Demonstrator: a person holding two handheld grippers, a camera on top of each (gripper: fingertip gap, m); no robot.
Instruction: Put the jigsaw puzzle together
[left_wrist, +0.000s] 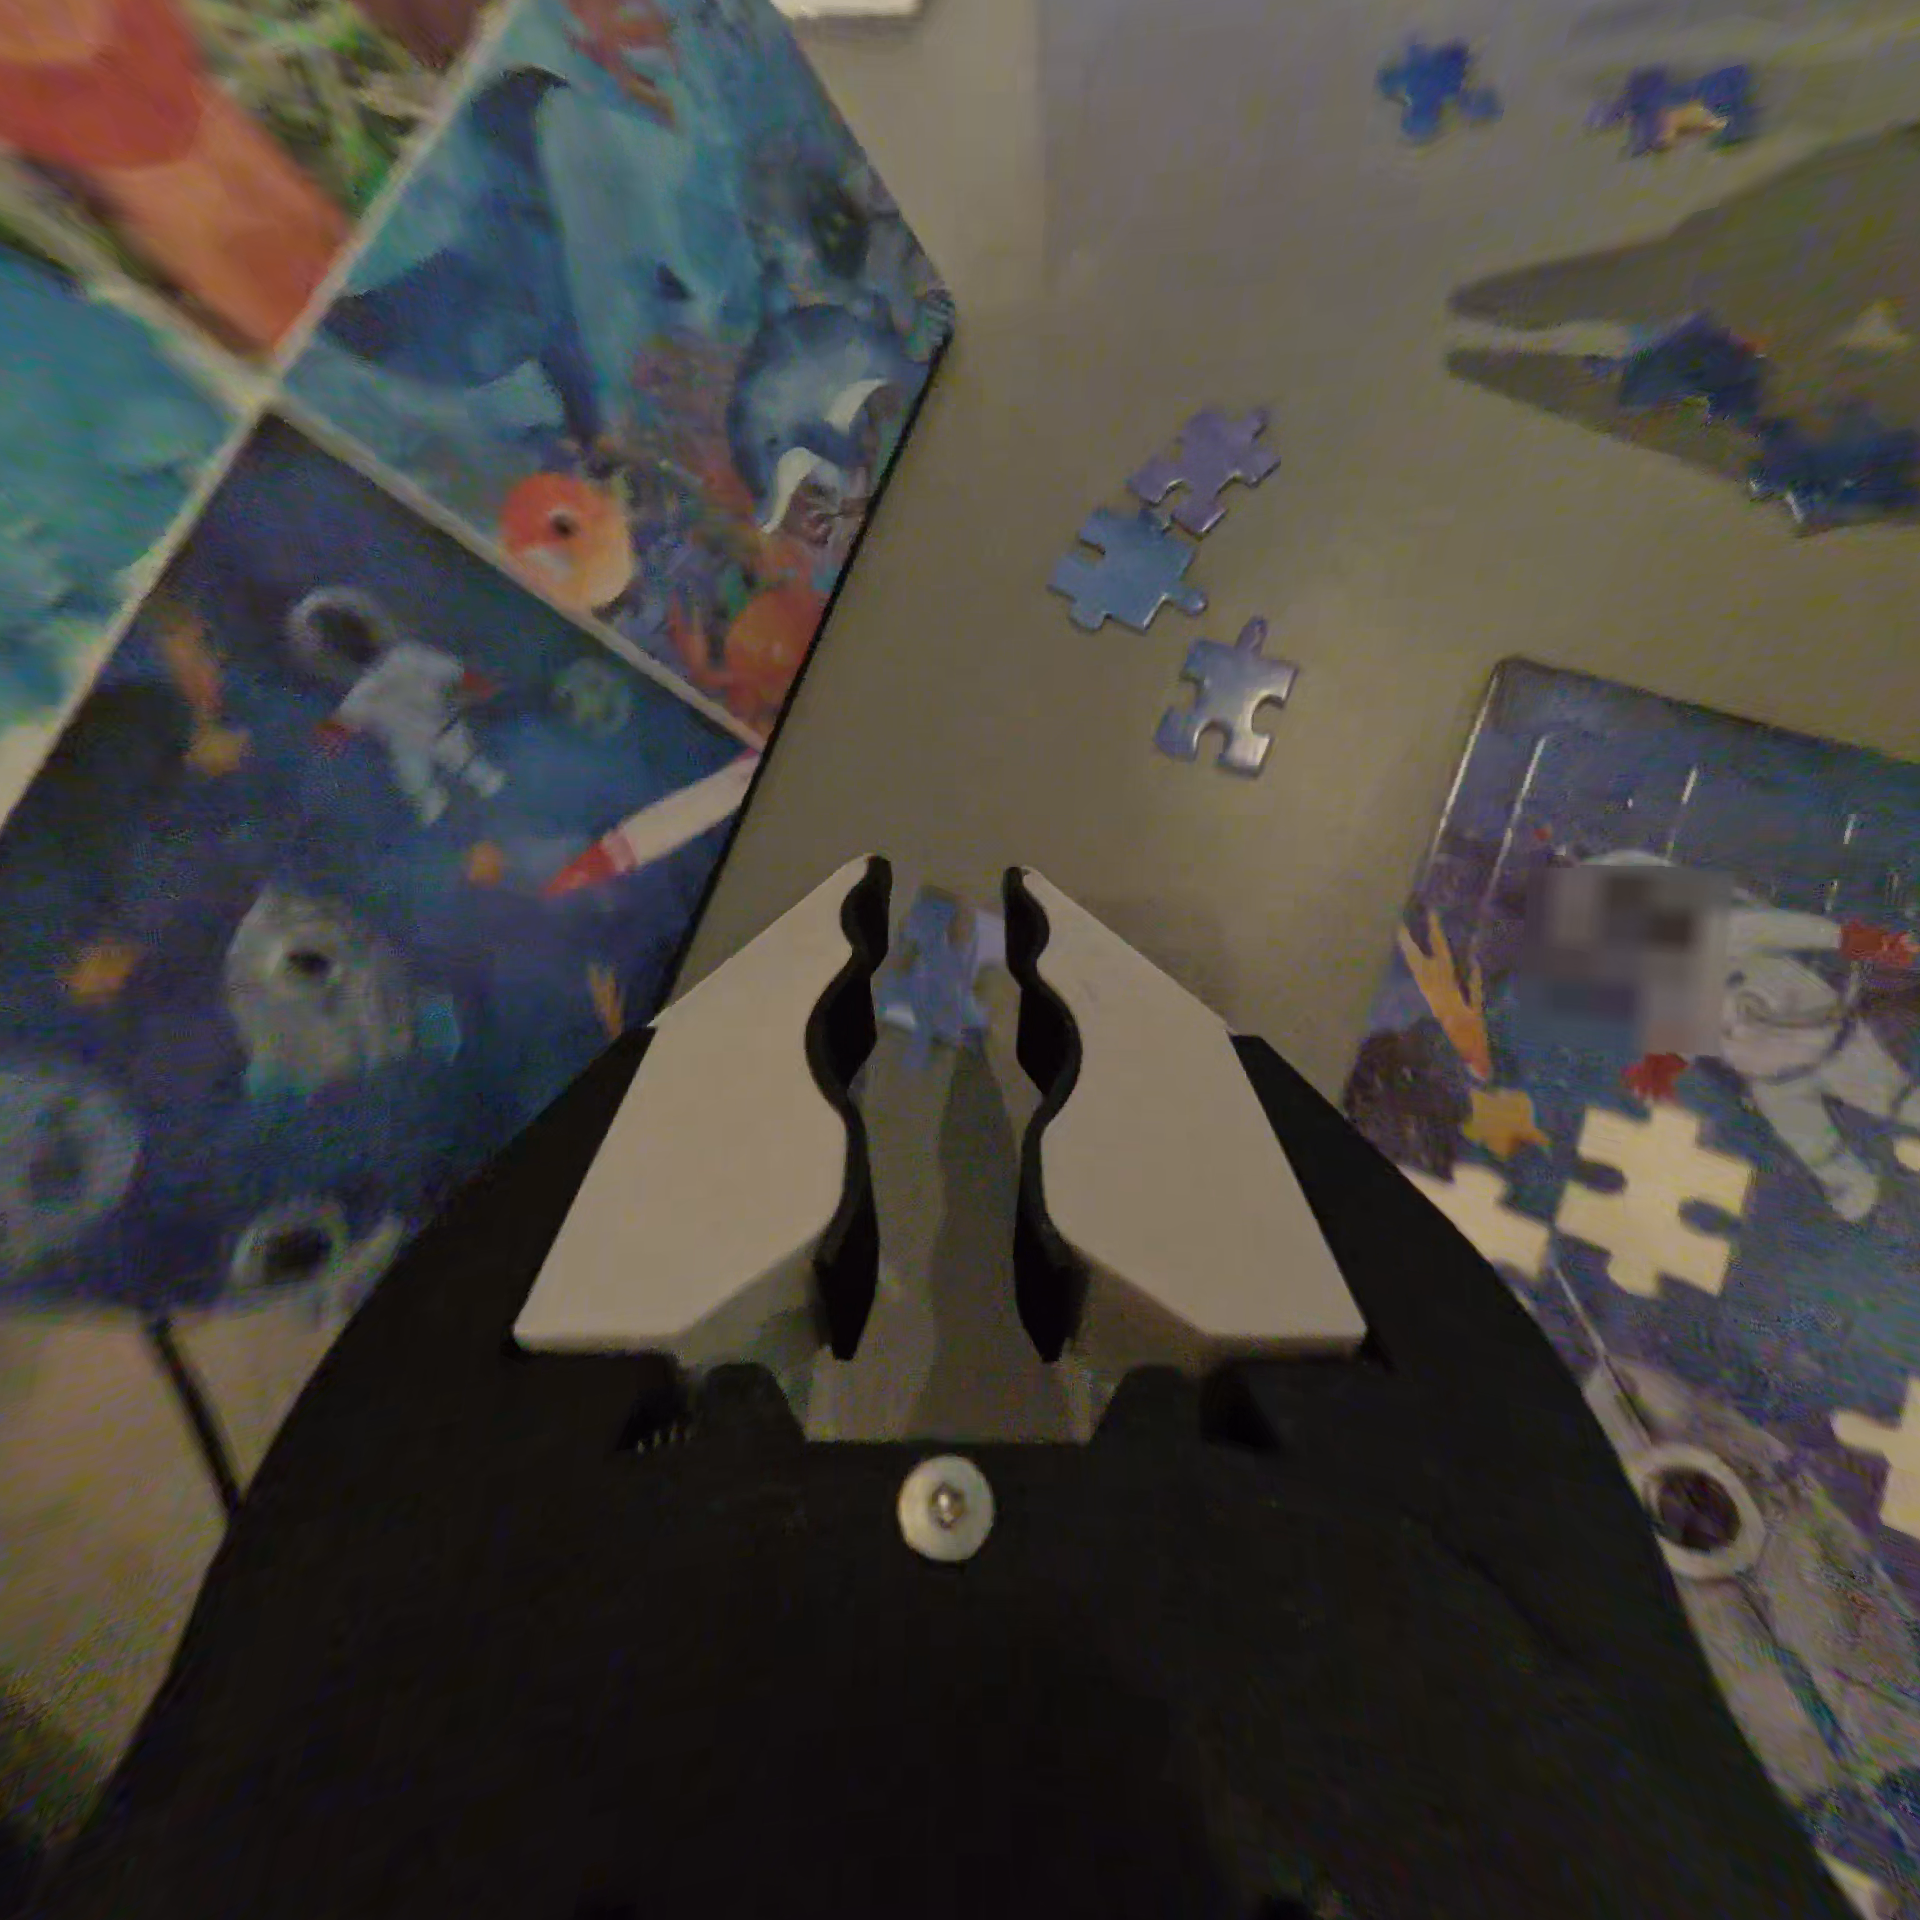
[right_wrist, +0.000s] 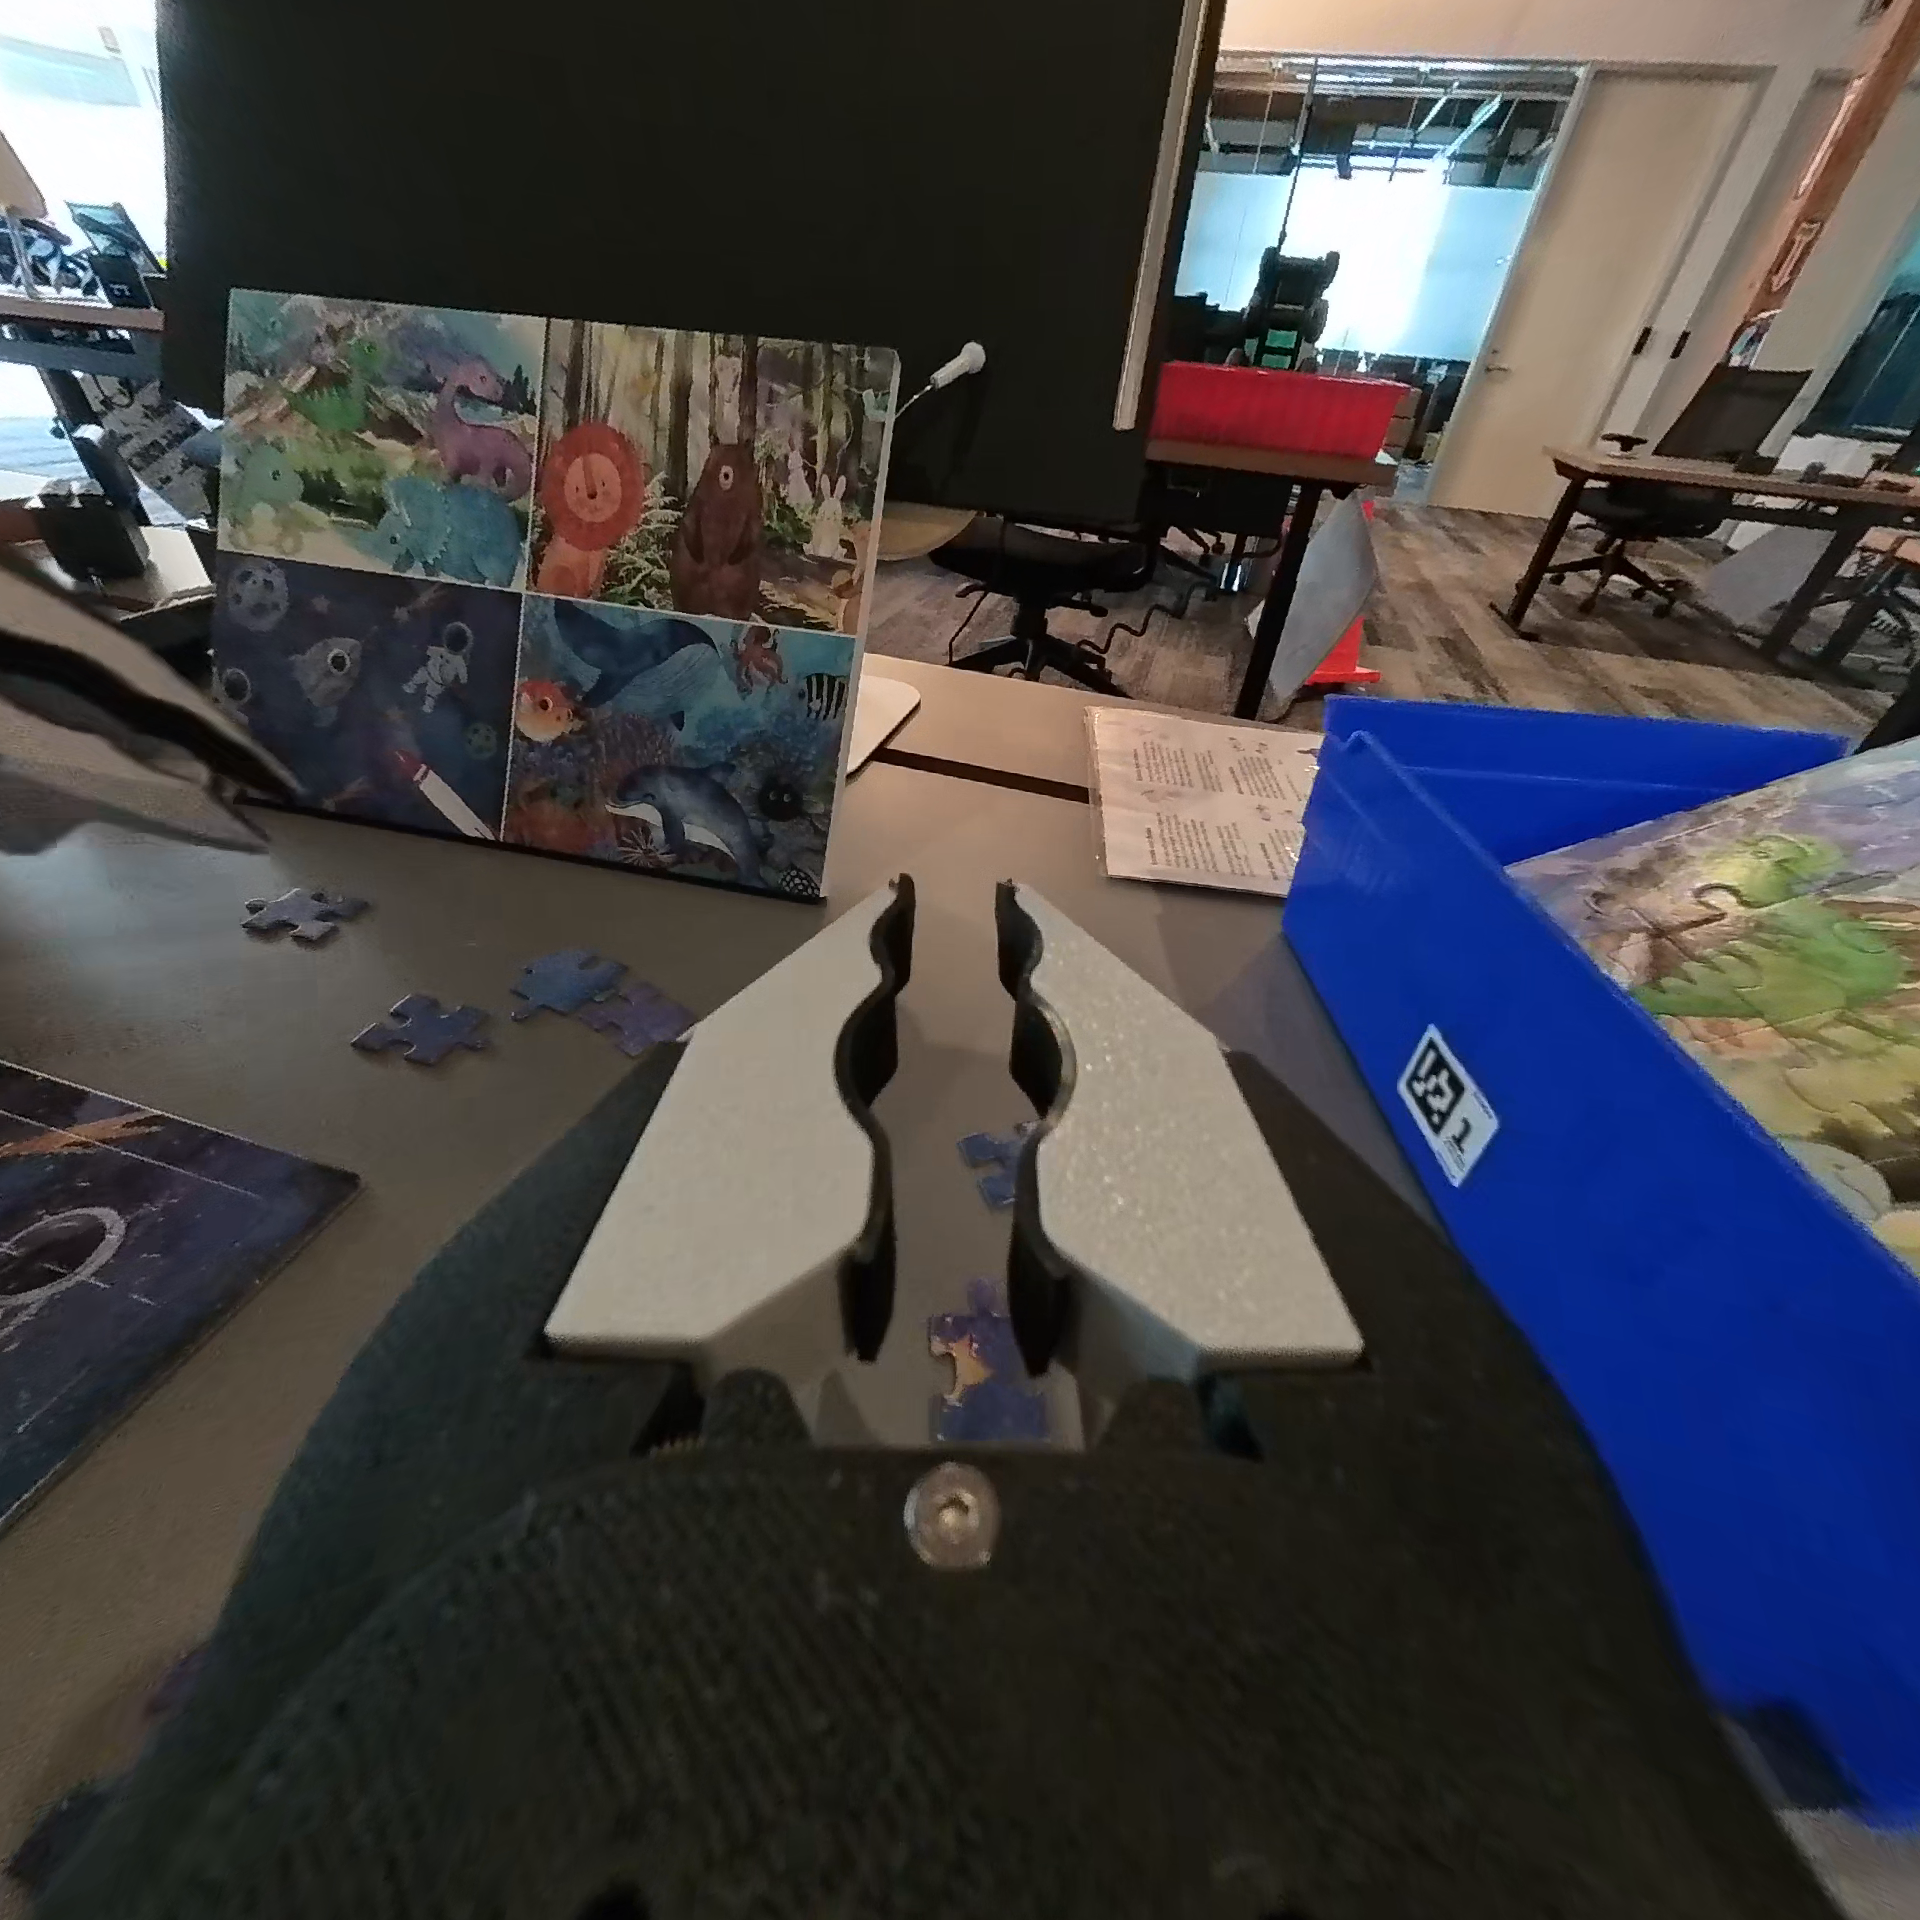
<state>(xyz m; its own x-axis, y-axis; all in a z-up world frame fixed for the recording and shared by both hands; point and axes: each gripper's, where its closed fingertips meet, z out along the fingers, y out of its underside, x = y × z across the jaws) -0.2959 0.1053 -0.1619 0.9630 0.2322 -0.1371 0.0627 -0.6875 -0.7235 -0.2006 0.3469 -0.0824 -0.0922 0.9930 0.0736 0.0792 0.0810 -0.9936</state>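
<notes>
A loose blue puzzle piece (left_wrist: 940, 971) is framed on the table (left_wrist: 1039, 727) between the narrowly parted, empty fingers of the left gripper (left_wrist: 945, 878), best closed squarely on its edges before transfer to the gapped puzzle board (left_wrist: 1621, 1039); the right gripper (right_wrist: 954, 894) is held similarly parted, idle

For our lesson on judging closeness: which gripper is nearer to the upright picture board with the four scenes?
Left. The left gripper hangs right beside the picture board, near its lower edge. The right gripper sits well back, with loose puzzle pieces lying between it and the board.
</notes>
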